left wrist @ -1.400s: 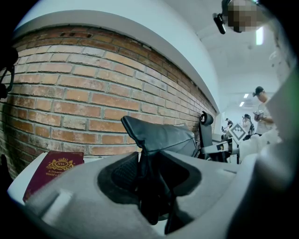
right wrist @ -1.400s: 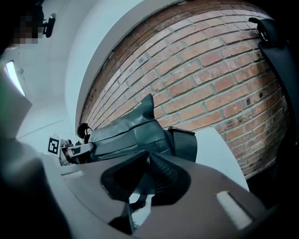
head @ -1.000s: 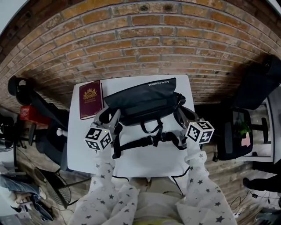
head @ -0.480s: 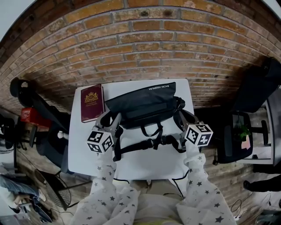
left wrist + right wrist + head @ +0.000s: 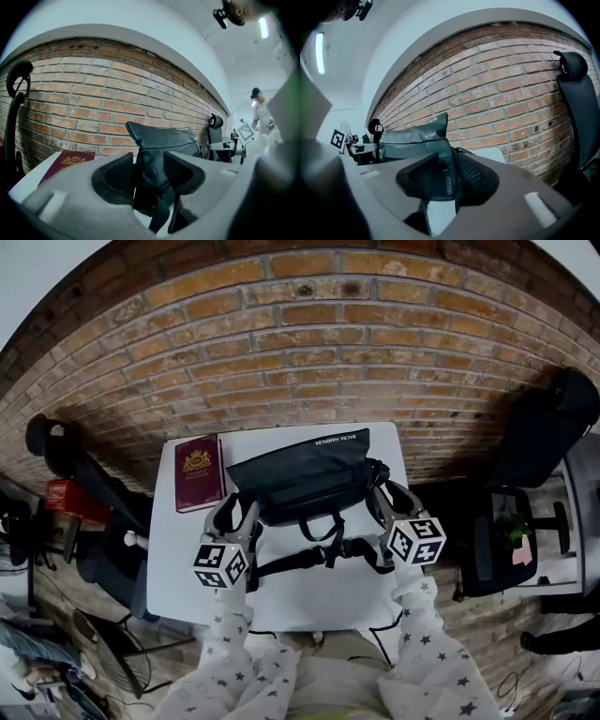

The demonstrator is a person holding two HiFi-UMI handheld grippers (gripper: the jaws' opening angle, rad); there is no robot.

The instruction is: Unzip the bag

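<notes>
A black bag (image 5: 300, 474) lies across the far half of the white table (image 5: 309, 592), with its strap (image 5: 319, 554) trailing toward me. My left gripper (image 5: 234, 512) is at the bag's left end. Its jaws are opening, and a fold of the bag's fabric (image 5: 157, 154) stands between them in the left gripper view (image 5: 149, 173). At the right end is my right gripper (image 5: 389, 501). Its jaws are opening too, and the zipper pull (image 5: 446, 180) hangs loosely in the gap in the right gripper view (image 5: 449, 178).
A maroon passport (image 5: 198, 472) lies on the table left of the bag. A brick wall (image 5: 300, 352) stands right behind the table. An office chair (image 5: 506, 531) is to the right. A red box (image 5: 66, 498) and a floor fan (image 5: 112, 643) are to the left.
Both grippers stay at the bag's two ends. The head view has shifted, so the table sits slightly lower and further right. The bag has not visibly moved.
</notes>
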